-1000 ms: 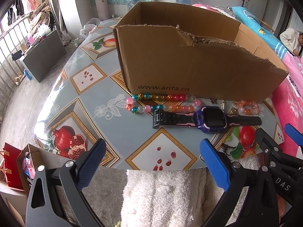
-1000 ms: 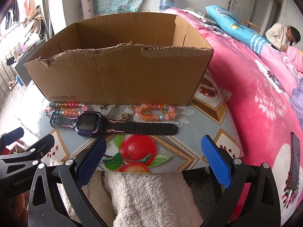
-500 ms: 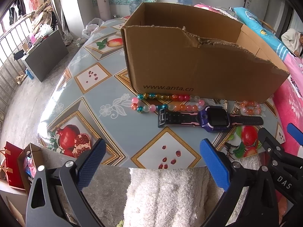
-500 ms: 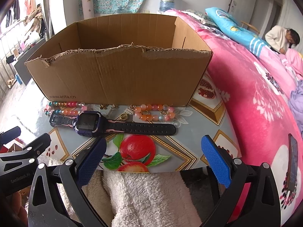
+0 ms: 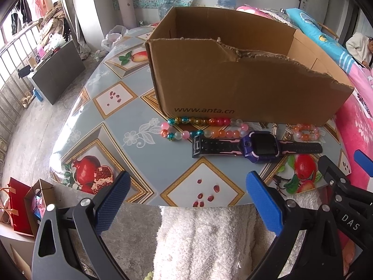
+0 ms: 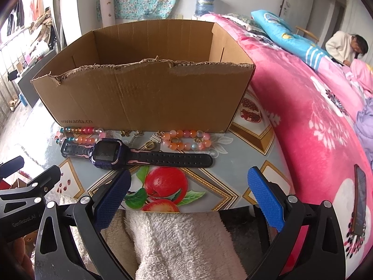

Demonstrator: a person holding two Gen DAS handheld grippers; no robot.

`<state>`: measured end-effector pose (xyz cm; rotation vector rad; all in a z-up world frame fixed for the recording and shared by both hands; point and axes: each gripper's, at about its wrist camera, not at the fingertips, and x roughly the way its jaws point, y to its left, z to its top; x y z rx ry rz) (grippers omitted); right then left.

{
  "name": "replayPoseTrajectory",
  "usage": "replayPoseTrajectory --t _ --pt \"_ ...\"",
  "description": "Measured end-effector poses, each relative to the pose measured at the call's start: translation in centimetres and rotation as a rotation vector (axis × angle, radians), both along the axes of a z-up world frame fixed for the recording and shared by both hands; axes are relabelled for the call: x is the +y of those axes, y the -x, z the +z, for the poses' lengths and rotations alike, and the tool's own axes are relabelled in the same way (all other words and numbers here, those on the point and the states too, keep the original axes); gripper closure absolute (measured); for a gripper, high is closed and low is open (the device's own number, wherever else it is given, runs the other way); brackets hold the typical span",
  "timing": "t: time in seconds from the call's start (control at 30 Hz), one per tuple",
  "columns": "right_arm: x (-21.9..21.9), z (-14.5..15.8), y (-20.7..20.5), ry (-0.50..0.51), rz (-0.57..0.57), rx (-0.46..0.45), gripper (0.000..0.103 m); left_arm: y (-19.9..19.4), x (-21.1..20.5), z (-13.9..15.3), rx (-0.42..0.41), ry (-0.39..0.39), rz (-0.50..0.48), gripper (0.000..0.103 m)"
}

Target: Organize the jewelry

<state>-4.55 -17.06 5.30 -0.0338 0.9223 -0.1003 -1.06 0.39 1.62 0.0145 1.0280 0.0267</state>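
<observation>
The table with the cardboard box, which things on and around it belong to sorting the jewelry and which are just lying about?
Part of the job:
cardboard box
long bead string
short bead bracelet
gold charms
smartwatch

Just lying about:
pink bedspread
blue pillow
water bottle
gift bags

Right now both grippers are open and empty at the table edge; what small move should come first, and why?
Probably ease the right gripper forward and down over the watch. It lies flat nearest the edge, just ahead of the jaws, strap stretched out, with the bead strands behind it against the cardboard box. The left gripper can wait.
</observation>
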Motion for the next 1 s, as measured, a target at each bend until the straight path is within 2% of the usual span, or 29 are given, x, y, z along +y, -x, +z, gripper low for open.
replayPoseTrajectory --t 0.43,0.57,0.7,0.83,1.0 --pt "-0.1 0.3 0.9 0.011 0.033 -0.060 0.008 0.2 1.3 0.0 -0.021 -0.002 0.009 0.006" --pt "0.0 0.2 0.8 0.022 0.050 -0.047 0.008 0.1 1.0 -0.1 -0.026 -0.006 -0.006 0.006" --pt "-0.1 0.3 1.1 0.025 0.071 -0.071 0.008 0.1 0.9 0.1 -0.048 0.001 -0.018 0.006" --pt "-0.5 0.4 1.3 0.002 0.094 -0.102 0.008 0.2 1.0 0.1 -0.078 -0.010 -0.023 0.006" --pt "-1.0 0.4 1.4 -0.069 0.146 -0.134 0.008 0.3 1.6 0.0 -0.110 0.014 -0.035 0.006"
